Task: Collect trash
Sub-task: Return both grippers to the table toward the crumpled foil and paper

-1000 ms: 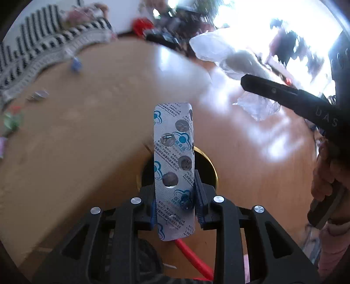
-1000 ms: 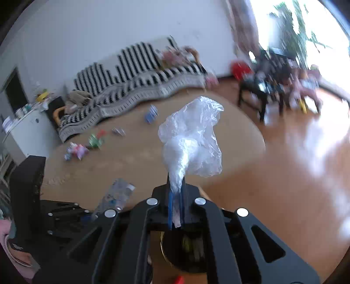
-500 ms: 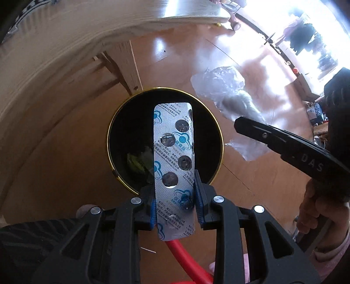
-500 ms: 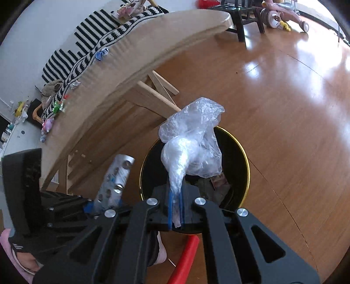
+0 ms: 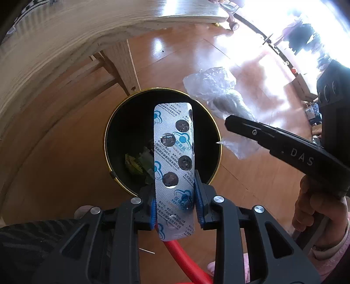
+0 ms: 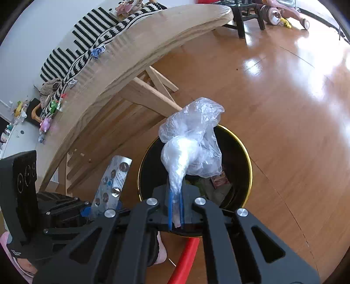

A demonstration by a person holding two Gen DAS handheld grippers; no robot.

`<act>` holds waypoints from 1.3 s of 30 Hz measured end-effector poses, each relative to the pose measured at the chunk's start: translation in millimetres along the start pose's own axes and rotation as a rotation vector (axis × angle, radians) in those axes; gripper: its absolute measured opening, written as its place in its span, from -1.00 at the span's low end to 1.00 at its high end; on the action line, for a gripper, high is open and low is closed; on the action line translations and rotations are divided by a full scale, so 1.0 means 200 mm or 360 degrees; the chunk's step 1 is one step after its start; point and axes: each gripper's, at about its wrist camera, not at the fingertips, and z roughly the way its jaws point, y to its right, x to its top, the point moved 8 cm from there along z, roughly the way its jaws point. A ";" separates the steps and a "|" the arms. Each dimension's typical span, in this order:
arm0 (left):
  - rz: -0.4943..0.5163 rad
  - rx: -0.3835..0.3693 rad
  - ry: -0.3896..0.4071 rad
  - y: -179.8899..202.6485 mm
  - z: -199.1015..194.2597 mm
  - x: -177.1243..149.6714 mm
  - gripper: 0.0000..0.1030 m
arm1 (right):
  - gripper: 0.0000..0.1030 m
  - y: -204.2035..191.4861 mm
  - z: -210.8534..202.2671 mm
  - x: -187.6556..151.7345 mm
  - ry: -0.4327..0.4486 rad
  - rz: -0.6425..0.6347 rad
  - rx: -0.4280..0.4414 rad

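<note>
My left gripper [image 5: 175, 202] is shut on a silver pill blister pack [image 5: 174, 157] that stands upright over a black bin with a gold rim [image 5: 109, 157]. The bin sits on the wooden floor and holds green and other scraps. My right gripper [image 6: 175, 209] is shut on a crumpled clear plastic bag [image 6: 192, 142], held over the same bin [image 6: 248, 157]. In the left wrist view the bag [image 5: 214, 87] and the right gripper [image 5: 238, 125] hang at the bin's right edge. The blister pack [image 6: 112, 181] in the left gripper [image 6: 98, 209] shows left of the bin in the right wrist view.
A wooden table [image 6: 140, 50] with a leg [image 5: 122, 63] stands just behind the bin, with small wrappers [image 6: 52, 107] on its top. A red tube [image 5: 186, 260] lies on the floor near me. A hand [image 5: 317, 209] holds the right gripper. A striped sofa [image 6: 87, 39] and a black stool [image 6: 247, 13] stand farther back.
Both grippers came down from above the tabletop to just over the bin on the floor, mostly in the first half second. Each keeps its grip on its piece of trash.
</note>
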 end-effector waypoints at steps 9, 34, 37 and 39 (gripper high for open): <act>-0.0115 -0.0010 0.0133 -0.02 -0.07 0.02 0.87 | 0.86 0.03 -0.06 0.04 0.0060 0.0138 0.0070; -0.1015 0.0884 0.0767 -1.83 -1.50 -0.02 0.87 | 0.86 -0.59 0.07 0.63 0.0241 -0.0292 -0.0020; -0.1109 0.0958 0.0743 -2.09 -1.57 -0.03 0.87 | 0.86 -0.73 0.15 0.75 0.0239 -0.0367 -0.0039; -0.1136 0.0990 0.0712 -2.22 -1.58 -0.03 0.87 | 0.86 -0.84 0.20 0.84 0.0245 -0.0414 -0.0040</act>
